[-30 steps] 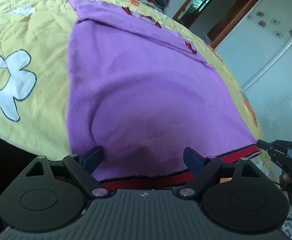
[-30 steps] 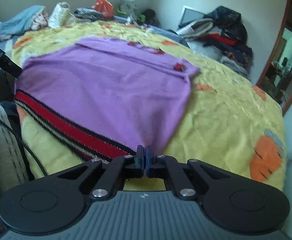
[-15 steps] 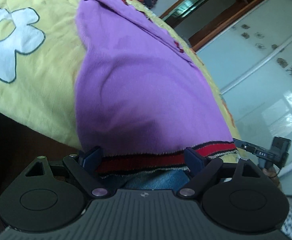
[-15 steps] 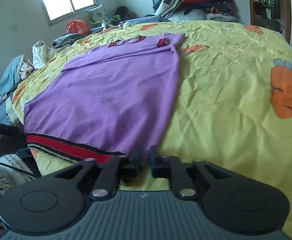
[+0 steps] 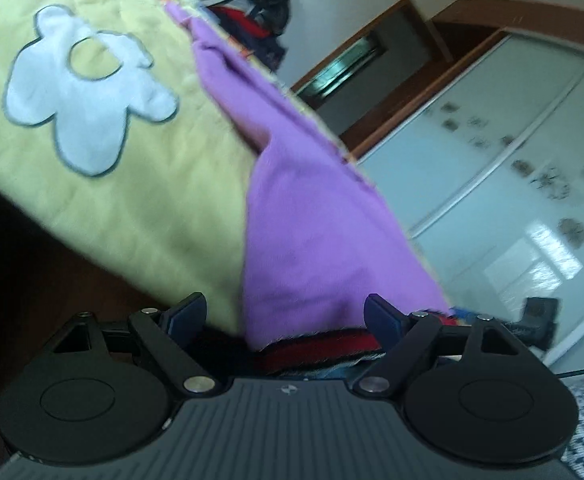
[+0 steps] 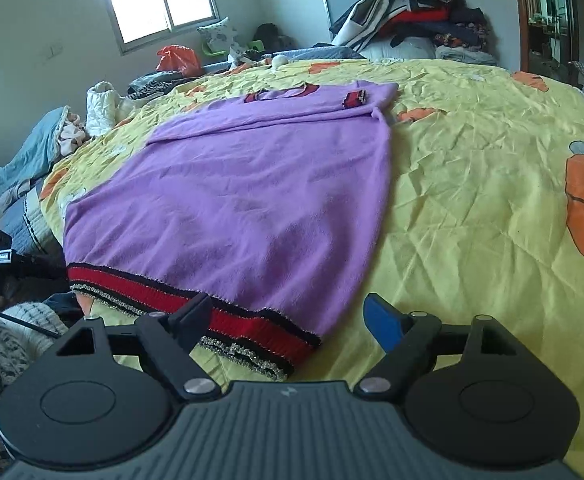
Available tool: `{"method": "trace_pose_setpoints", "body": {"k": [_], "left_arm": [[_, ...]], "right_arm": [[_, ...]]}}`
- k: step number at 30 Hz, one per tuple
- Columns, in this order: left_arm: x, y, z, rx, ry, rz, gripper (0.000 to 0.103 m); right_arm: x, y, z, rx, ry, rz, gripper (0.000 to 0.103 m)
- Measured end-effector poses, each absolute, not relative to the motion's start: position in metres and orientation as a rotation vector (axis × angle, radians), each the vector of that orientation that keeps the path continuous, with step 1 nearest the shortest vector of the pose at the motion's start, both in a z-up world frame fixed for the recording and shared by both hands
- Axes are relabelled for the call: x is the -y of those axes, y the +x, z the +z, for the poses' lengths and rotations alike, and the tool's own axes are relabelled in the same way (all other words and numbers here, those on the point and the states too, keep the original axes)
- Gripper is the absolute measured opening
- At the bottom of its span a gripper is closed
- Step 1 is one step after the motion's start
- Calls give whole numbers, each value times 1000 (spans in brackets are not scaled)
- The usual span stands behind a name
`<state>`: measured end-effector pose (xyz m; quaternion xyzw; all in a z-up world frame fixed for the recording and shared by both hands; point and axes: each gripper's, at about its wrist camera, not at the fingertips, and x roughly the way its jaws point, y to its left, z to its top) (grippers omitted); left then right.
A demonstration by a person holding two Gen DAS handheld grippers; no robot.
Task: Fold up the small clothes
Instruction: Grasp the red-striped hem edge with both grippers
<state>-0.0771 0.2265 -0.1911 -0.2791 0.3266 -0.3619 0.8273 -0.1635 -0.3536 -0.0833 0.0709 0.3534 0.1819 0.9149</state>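
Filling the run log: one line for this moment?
stage: hem grab pending | purple sweater: flat on yellow bedspread | left tool: open | right tool: opening, empty

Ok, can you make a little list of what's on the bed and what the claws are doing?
garment: purple sweater, spread flat
hem: red band at the near bed edge
bed cover: yellow quilt with orange carrots
left claw: open, at the hem
right claw: opening, hem corner between its fingers, not pinched
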Motion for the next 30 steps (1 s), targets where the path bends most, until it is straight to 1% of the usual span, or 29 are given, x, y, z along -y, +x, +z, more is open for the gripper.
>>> {"method": "trace_pose_setpoints", "body": {"k": [5,7,9,11,12,13,14,16,17,18,30], "left_arm": [[-208,-73,-192,-716,-558,-892,75],[-203,-73,-195,-731,-554,-926,65],[-199,-72,-198,-738,-560,-939,62],[-200,-73,-204,-746,-574,-938,54],[-199,-73,-206,-750,-584,-938,46],[-201,-74,-208,-751,-596,-939,36],[-203,-74,-209,-750,-612,-941,30],[-213,-76,-211,-743,-645,-942,14],[-216,-76,-210,-734,-657,-939,10],[-218,-78,-208,-728,-669,-937,3],[-223,-98,-188,-675,-719,-936,3]], "right_arm": [[349,-164,-85,-734,136,394,83],[349,-165,-85,-732,132,396,83],[350,-167,-84,-731,128,392,83],[352,-168,-83,-726,132,391,83],[353,-168,-83,-725,133,387,83],[353,-167,-84,-726,132,384,83],[354,-167,-84,-725,132,382,83],[355,-167,-84,-725,138,383,83],[355,-166,-84,-726,137,384,83],[354,-167,-84,-726,136,385,83],[371,-170,-80,-714,234,352,83]]}}
